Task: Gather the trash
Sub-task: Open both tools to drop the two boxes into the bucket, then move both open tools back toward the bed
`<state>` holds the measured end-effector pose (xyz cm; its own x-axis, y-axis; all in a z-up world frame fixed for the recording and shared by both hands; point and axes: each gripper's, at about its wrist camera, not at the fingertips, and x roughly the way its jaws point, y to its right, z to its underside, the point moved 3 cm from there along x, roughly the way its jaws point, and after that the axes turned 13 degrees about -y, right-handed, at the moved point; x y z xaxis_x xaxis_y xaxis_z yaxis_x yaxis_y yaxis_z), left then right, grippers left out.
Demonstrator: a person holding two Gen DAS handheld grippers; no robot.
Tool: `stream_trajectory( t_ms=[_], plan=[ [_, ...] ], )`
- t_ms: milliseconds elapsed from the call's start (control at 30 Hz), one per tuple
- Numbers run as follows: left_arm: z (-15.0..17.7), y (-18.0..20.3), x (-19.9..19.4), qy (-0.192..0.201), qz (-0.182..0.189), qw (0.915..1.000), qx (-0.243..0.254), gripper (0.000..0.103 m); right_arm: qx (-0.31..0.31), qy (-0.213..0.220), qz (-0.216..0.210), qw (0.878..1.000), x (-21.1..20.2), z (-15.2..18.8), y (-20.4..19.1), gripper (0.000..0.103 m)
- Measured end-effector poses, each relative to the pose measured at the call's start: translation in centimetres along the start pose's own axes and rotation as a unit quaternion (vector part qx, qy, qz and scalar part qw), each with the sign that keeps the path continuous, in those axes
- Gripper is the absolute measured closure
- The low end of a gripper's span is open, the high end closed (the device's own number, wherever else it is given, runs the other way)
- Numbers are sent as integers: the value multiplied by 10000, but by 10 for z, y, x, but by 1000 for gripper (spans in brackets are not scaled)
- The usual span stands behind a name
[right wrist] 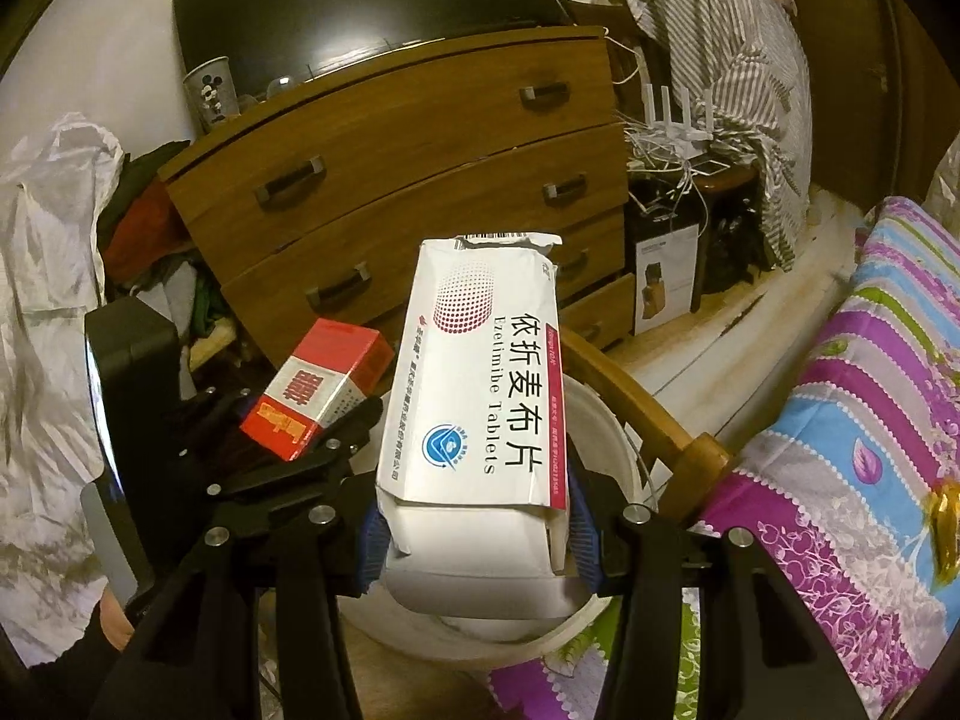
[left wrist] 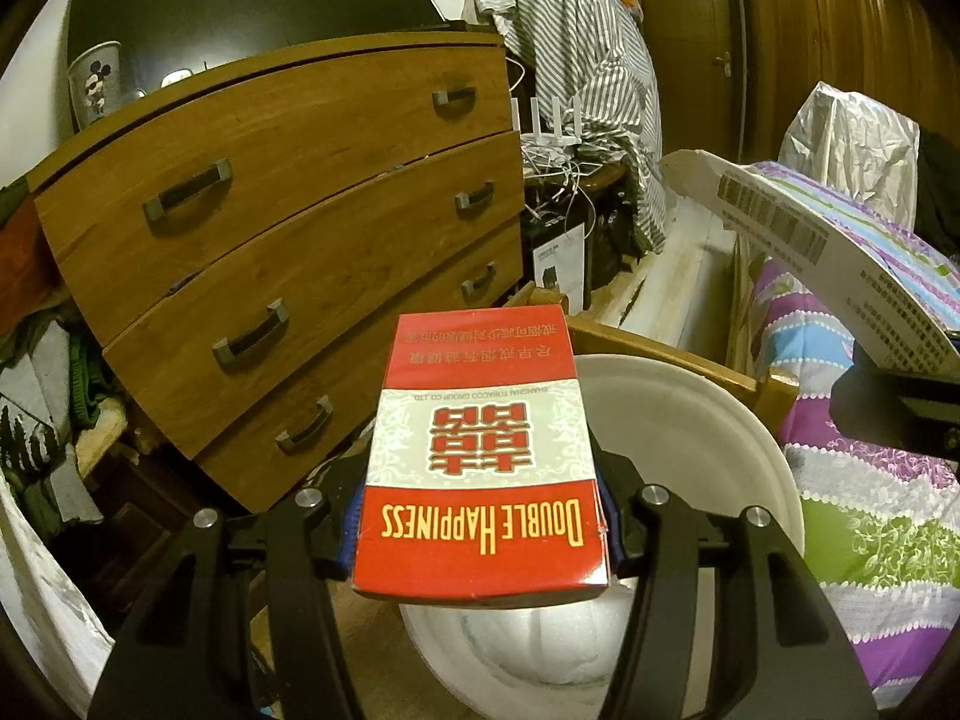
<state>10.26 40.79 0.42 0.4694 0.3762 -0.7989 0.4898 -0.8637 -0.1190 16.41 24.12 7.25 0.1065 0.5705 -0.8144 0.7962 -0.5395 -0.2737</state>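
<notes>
**Two boxes held over the white bin**

I am in a cluttered bedroom. A wooden chest of drawers [left wrist: 288, 228] stands ahead with a Mickey Mouse cup [left wrist: 93, 84] on its top and a dark screen [left wrist: 240, 0] behind. To its right, striped cloth [left wrist: 588, 60] hangs over a white router [left wrist: 552, 120] and tangled cables. A bed with a purple patterned cover [right wrist: 852, 390] runs along my right side, beside a wooden chair arm [right wrist: 636, 408].

My left tool [left wrist: 480, 516] is clamped on a red cigarette pack [left wrist: 480, 456], its blue pads pressing both long sides. My right tool [right wrist: 480, 528] grips a white tablet box [right wrist: 480, 408] the same way, torn flap up. Both boxes hang above the white trash bin [left wrist: 690, 420], near its rim.

The left view shows the bin's inside with white crumpled stuff at the bottom, and only the barcoded back of the tablet box at its right edge. The right view shows the box's printed front, my left tool from the side, and a white plastic bag [right wrist: 48, 300] at left
</notes>
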Motion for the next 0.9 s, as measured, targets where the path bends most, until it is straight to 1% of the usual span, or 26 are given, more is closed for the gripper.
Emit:
stream_trajectory(
  t_ms=[33, 100, 133, 167, 200, 233, 500, 667, 800, 900],
  plan=[
    [-1, 0, 1, -6, 14, 10000, -4, 49, 4, -9, -41, 10000, 1, -1, 0, 52],
    [-2, 0, 3, -17, 45, 10000, 4, 48, -44, -26, -73, 10000, 2, -3, -2, 49],
    [-3, 0, 4, -35, 47, 10000, 12, 47, -109, -63, -101, 9999, 4, -4, -3, 48],
    [-3, -1, 7, -76, 17, 10000, -4, 43, -142, -71, -74, 9998, 5, -4, -4, 41],
    [-4, -1, 10, -112, 4, 9999, -16, 33, -134, -54, -17, 9999, 5, -5, -3, 36],
    [-3, -2, 12, -131, 30, 9999, -17, 28, -113, -11, 7, 9999, 5, -5, -2, 36],
    [-1, -2, 21, -227, 3, 9997, -23, 28, 41, 3, 12, 10000, 7, -2, 10, 36],
    [-1, -2, 20, -214, -21, 9998, -16, 28, -14, 33, 29, 10000, 4, -1, 8, 36],
    [0, -1, 20, -223, -49, 9997, -34, 28, -33, 98, 45, 9999, -2, 2, 6, 36],
    [3, 0, 19, -239, -47, 9997, -58, 26, -10, 220, 147, 9996, -8, 6, 6, 36]
  ],
)
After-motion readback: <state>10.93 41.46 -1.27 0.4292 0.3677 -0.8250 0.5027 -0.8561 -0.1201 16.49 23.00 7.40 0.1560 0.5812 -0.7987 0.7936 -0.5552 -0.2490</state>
